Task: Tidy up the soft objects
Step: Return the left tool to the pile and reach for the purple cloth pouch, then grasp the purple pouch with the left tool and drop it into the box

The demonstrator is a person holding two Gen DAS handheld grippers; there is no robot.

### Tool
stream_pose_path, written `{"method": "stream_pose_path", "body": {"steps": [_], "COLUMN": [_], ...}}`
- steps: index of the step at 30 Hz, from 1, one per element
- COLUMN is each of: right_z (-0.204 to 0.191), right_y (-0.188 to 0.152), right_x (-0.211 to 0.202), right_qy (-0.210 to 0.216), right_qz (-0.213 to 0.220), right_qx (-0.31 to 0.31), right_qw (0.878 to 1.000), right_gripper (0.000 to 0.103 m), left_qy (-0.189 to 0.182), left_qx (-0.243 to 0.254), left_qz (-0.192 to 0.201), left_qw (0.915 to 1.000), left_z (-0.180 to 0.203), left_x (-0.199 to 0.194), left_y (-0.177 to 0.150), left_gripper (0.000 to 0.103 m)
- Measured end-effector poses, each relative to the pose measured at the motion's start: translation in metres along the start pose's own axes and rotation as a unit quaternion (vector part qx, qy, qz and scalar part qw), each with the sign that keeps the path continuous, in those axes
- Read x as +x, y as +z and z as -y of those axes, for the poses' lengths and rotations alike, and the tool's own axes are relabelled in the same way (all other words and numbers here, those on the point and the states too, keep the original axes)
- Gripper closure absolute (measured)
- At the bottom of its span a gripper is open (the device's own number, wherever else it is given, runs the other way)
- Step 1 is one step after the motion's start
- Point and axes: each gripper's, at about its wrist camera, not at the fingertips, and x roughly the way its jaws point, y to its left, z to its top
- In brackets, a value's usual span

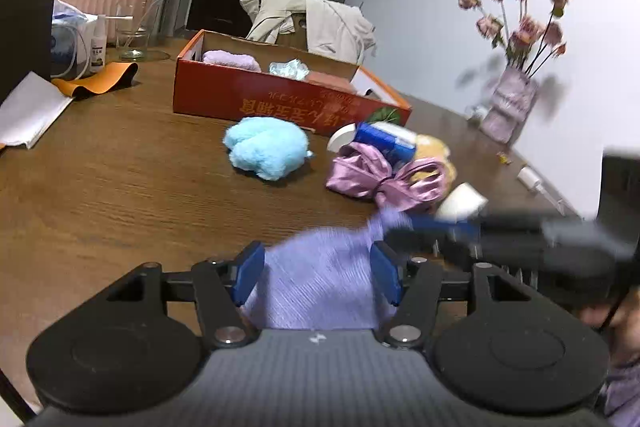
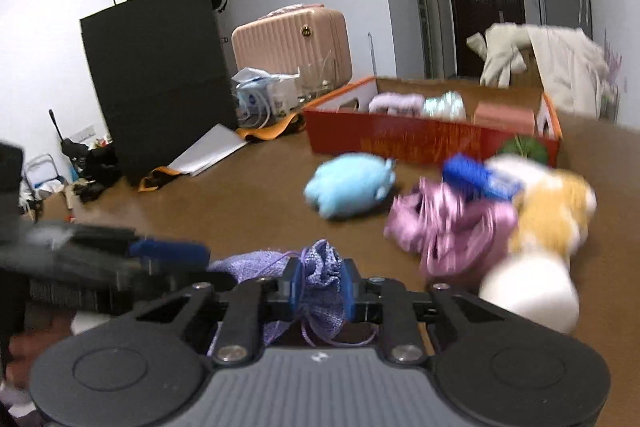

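Two tools took one lavender pouch (image 2: 320,283) at the near edge of the surface (image 1: 120,187)

The red box (image 1: 280,95) stood well beyond, past a blue plush (image 1: 266,147) and pink satin bow (image 1: 384,175). The pouch lay crosswise between both tools: the right tool (image 2: 323,287) clenched on its gathered neck, the left tool (image 1: 318,275) straddling its body, pads at the cloth's sides, grip unconfirmed
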Motion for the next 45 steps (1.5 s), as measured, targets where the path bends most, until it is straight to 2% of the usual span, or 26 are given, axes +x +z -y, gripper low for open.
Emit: {"method": "stream_pose_path", "body": {"steps": [2, 5, 7, 11, 12, 14, 15, 16, 19, 20, 29, 34, 38, 42, 45], "right_z": [0.004, 0.015, 0.022, 0.031, 0.029, 0.022, 0.017, 0.012, 0.007, 0.009, 0.017, 0.030, 0.061, 0.091, 0.122], "right_y": [-0.011, -0.019, -0.019, -0.019, -0.018, -0.019, -0.021, -0.024, -0.033, -0.035, -0.030, 0.006, 0.050, 0.110, 0.150], "right_x": [-0.011, -0.028, -0.034, -0.022, -0.017, -0.007, -0.003, -0.001, -0.001, -0.001, -0.011, -0.031, -0.031, -0.019, 0.009], "right_qy": [-0.019, -0.041, -0.035, 0.001, 0.002, 0.001, -0.005, -0.010, -0.021, -0.019, -0.022, -0.002, 0.003, -0.017, -0.038], "right_qz": [0.005, 0.029, 0.047, 0.044, 0.038, 0.028, 0.021, 0.015, 0.021, 0.025, 0.042, 0.092, 0.123, 0.156, 0.146], "right_qx": [0.025, 0.063, 0.082, 0.111, 0.109, 0.095, 0.086, 0.076, 0.073, 0.077, 0.098, 0.098, 0.105, 0.069, 0.063], "right_qw": [0.999, 0.997, 0.995, 0.993, 0.993, 0.995, 0.996, 0.997, 0.997, 0.997, 0.994, 0.991, 0.987, 0.985, 0.987], "right_gripper": [0.080, 0.069, 0.051, 0.048, 0.049, 0.050, 0.053, 0.065, 0.073, 0.074, 0.083, 0.087, 0.087, 0.087, 0.087], "left_qy": [0.015, 0.022, 0.015, 0.010, 0.016, 0.015, 0.008, 0.000, -0.010, -0.013, -0.027, -0.070, -0.097, -0.119, -0.124], "left_qx": [-0.001, 0.000, -0.009, -0.016, -0.019, -0.026, -0.030, -0.032, -0.028, -0.025, -0.004, -0.018, -0.001, 0.015, 0.014], "left_qz": [0.002, -0.008, -0.014, -0.018, -0.022, -0.024, -0.029, -0.034, -0.043, -0.048, -0.045, -0.008, 0.031, 0.058, 0.046], "left_qw": [0.9999, 0.9997, 0.9998, 0.9997, 0.9994, 0.9993, 0.9991, 0.9989, 0.9986, 0.9985, 0.9986, 0.9974, 0.9949, 0.9911, 0.9911], "left_z": [0.003, 0.006, 0.005, 0.005, 0.006, 0.006, 0.006, 0.006, 0.011, 0.013, 0.025, 0.023, 0.028, 0.031, 0.029], "left_x": [-0.005, -0.008, -0.013, -0.015, -0.011, -0.007, -0.005, -0.003, 0.002, 0.005, 0.009, 0.008, 0.024, 0.058, 0.104], "left_y": [-0.001, -0.007, -0.013, -0.020, -0.020, -0.020, -0.020, -0.021, -0.024, -0.025, -0.016, 0.023, 0.070, 0.134, 0.181], "left_gripper": [0.040, 0.036, 0.032, 0.032, 0.034, 0.047, 0.051, 0.057, 0.059, 0.066, 0.079, 0.082, 0.085, 0.085, 0.085]}}
